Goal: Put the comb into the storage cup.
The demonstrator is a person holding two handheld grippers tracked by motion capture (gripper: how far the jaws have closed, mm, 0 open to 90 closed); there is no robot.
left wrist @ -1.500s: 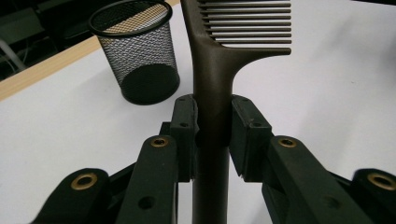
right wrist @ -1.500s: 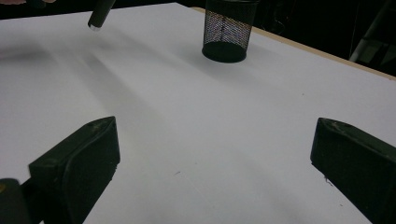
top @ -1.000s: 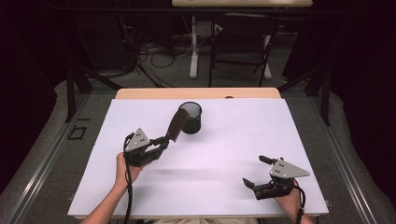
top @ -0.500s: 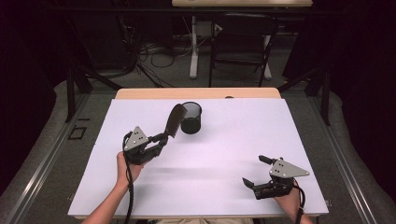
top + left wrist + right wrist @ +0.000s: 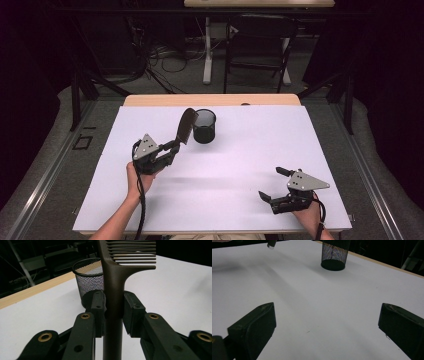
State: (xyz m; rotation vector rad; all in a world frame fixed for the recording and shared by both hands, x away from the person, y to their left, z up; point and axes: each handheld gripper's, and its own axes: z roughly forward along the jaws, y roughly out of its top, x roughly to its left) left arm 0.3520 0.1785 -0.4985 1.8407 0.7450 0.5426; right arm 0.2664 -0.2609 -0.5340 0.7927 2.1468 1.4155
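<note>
My left gripper (image 5: pixel 172 148) is shut on the handle of a dark brown wide-tooth comb (image 5: pixel 186 125), which stands up and leans toward a black mesh cup (image 5: pixel 204 126) just to its right. In the left gripper view the comb (image 5: pixel 113 285) is clamped between both pads, its teeth pointing right, with the mesh cup (image 5: pixel 90 280) just behind it. My right gripper (image 5: pixel 273 184) rests low over the near right part of the white table cover (image 5: pixel 240 160), jaws wide apart with nothing between them (image 5: pixel 325 322). The mesh cup (image 5: pixel 334 255) stands far ahead of it.
The white cover lies over a wooden table whose far edge (image 5: pixel 210 100) shows as a tan strip. Behind it stand a chair (image 5: pixel 257 45), table legs and cables on the floor. Dark rails run along both sides of the table.
The comb in my left gripper has tilted slightly more upright, away from the cup's mouth. The right gripper has stayed where it was.
</note>
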